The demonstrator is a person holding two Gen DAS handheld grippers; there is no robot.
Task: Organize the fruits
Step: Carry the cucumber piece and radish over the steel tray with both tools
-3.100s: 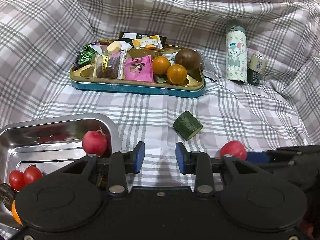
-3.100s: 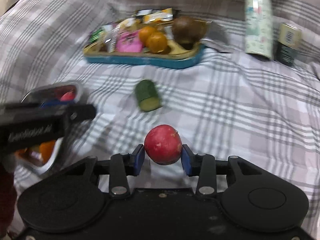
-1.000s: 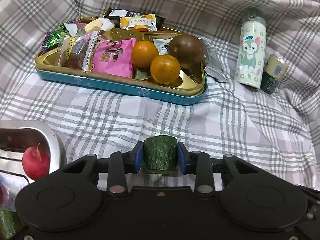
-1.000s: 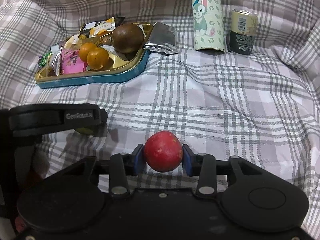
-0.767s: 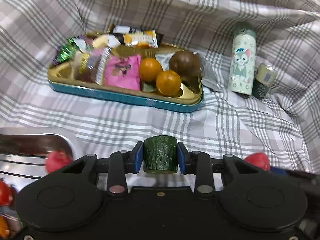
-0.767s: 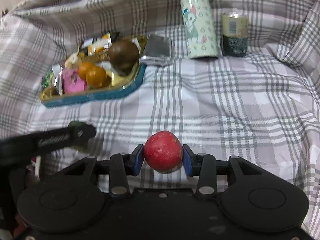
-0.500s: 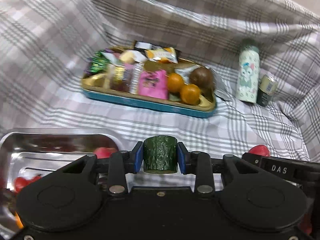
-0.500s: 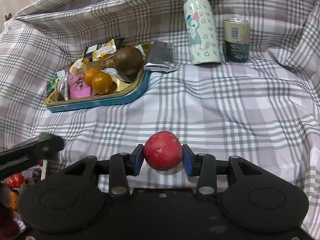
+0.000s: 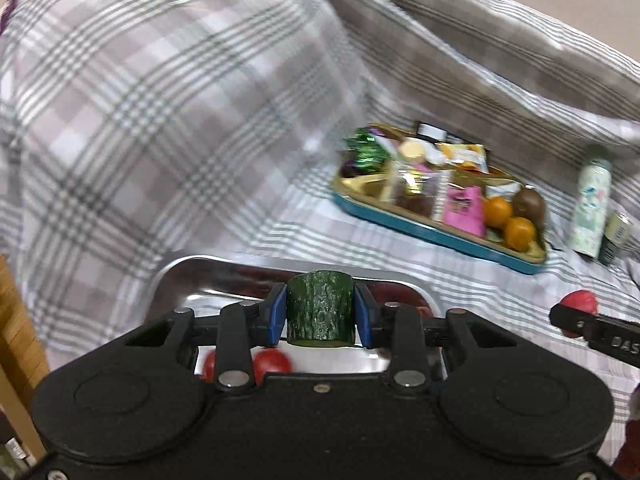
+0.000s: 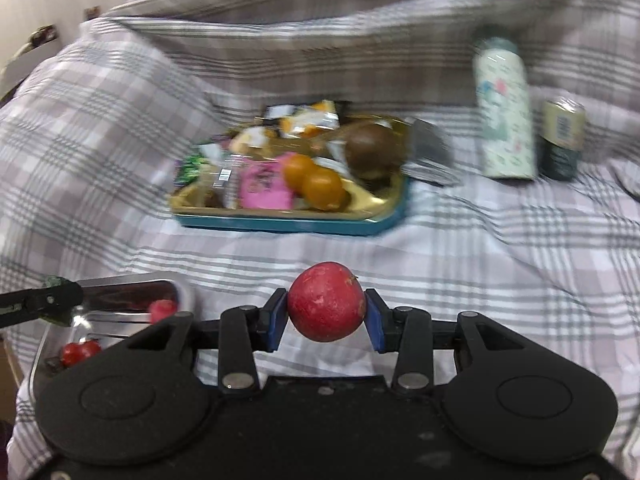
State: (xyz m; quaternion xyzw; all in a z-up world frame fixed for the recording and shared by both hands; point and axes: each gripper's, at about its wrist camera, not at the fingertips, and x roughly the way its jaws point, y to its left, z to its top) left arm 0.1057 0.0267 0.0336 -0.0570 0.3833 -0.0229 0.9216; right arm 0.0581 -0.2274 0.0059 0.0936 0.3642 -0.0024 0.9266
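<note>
My left gripper (image 9: 320, 312) is shut on a green cucumber piece (image 9: 320, 307) and holds it over the steel tray (image 9: 180, 276), which has small red tomatoes (image 9: 272, 362) in it. My right gripper (image 10: 326, 312) is shut on a red round fruit (image 10: 326, 301) above the plaid cloth, to the right of the steel tray (image 10: 120, 286). That tray holds a red fruit (image 10: 162, 309) and tomatoes (image 10: 78, 352). The left gripper's finger (image 10: 44, 300) reaches over the tray in the right wrist view.
A gold and teal tray (image 9: 436, 234) farther back holds snack packets, two oranges (image 9: 508, 222) and a brown round fruit (image 10: 370, 152). A cartoon bottle (image 10: 504, 112) and a small can (image 10: 562, 140) stand at the right. Plaid cloth rises on all sides.
My left gripper has swung left with the cucumber piece until it is over the steel tray. My right gripper, still holding the red fruit, has moved left toward the tray.
</note>
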